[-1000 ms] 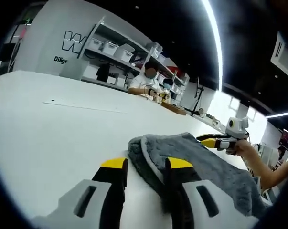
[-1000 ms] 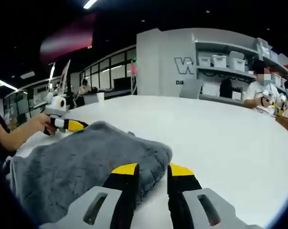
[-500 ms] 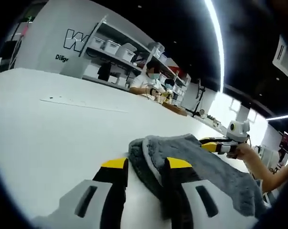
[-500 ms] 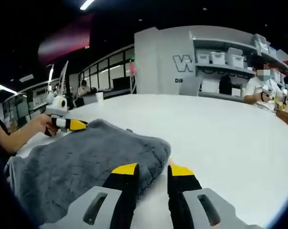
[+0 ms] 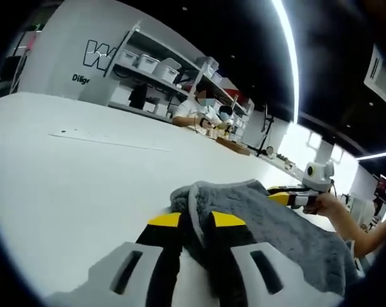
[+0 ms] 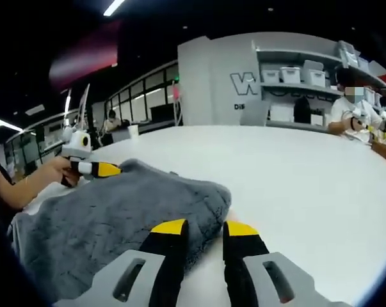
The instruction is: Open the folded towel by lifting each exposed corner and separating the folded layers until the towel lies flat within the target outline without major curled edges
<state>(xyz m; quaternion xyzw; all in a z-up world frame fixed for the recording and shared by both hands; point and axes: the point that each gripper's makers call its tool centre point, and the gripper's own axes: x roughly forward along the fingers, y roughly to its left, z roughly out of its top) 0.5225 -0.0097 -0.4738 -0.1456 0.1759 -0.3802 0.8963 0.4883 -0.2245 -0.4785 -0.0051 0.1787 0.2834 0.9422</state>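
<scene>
Two folded layers of the grey towel (image 5: 269, 217) lie on the white table (image 5: 71, 173) — the left gripper (image 5: 196, 220), jaws narrow, appears to pinch one corner; the right gripper (image 6: 202, 227) has its jaws a little apart around the other corner. Grabbing both layers would drag the towel, not unfold it.

The towel (image 5: 276, 220) is plush dark grey with a paler grey edge. The table (image 5: 71, 173) is plain white. Both grippers (image 5: 194, 224) (image 6: 202, 231) have yellow tips on black and grey jaws.

Wall shelves (image 5: 155, 66) with storage bins (image 6: 294, 79)
</scene>
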